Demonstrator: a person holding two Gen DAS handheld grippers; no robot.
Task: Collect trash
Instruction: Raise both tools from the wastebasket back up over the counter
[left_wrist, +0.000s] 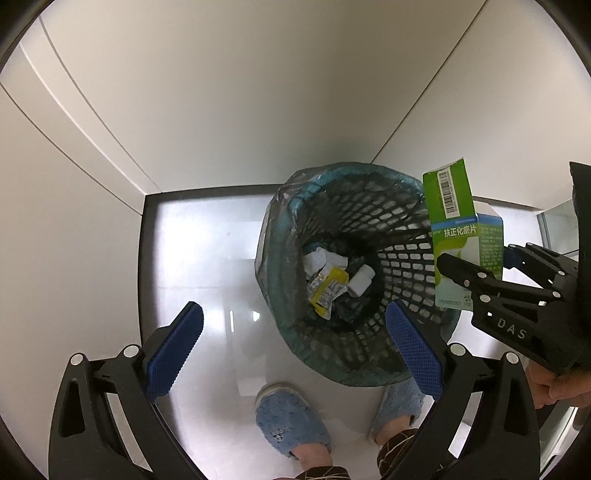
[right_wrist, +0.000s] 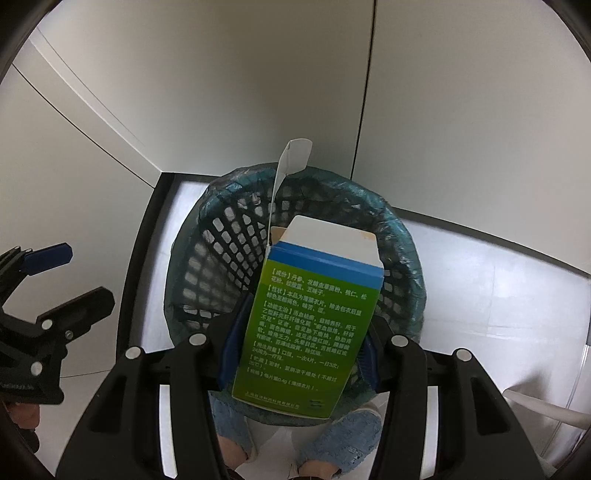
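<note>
Right tool (right_wrist: 299, 354) clamps the box (right_wrist: 306, 325) at its lower half, long axis pointing up and away, open flap topmost. Box hangs above the bin (left_wrist: 280, 236), toward its right rim. Left tool (left_wrist: 295, 354) gapes empty, just left of bin.

The mouth of the black lattice plastic bin with a teal liner (left_wrist: 334, 221) lies open from above; the green and blue cardboard medicine box (right_wrist: 310, 325) hangs over it in the right gripper (right_wrist: 297, 350); white wall panels (left_wrist: 221, 92) close the far side; bare glossy floor (left_wrist: 199, 258) lies left; blue fuzzy slippers (left_wrist: 291, 424) crowd the near rim.
</note>
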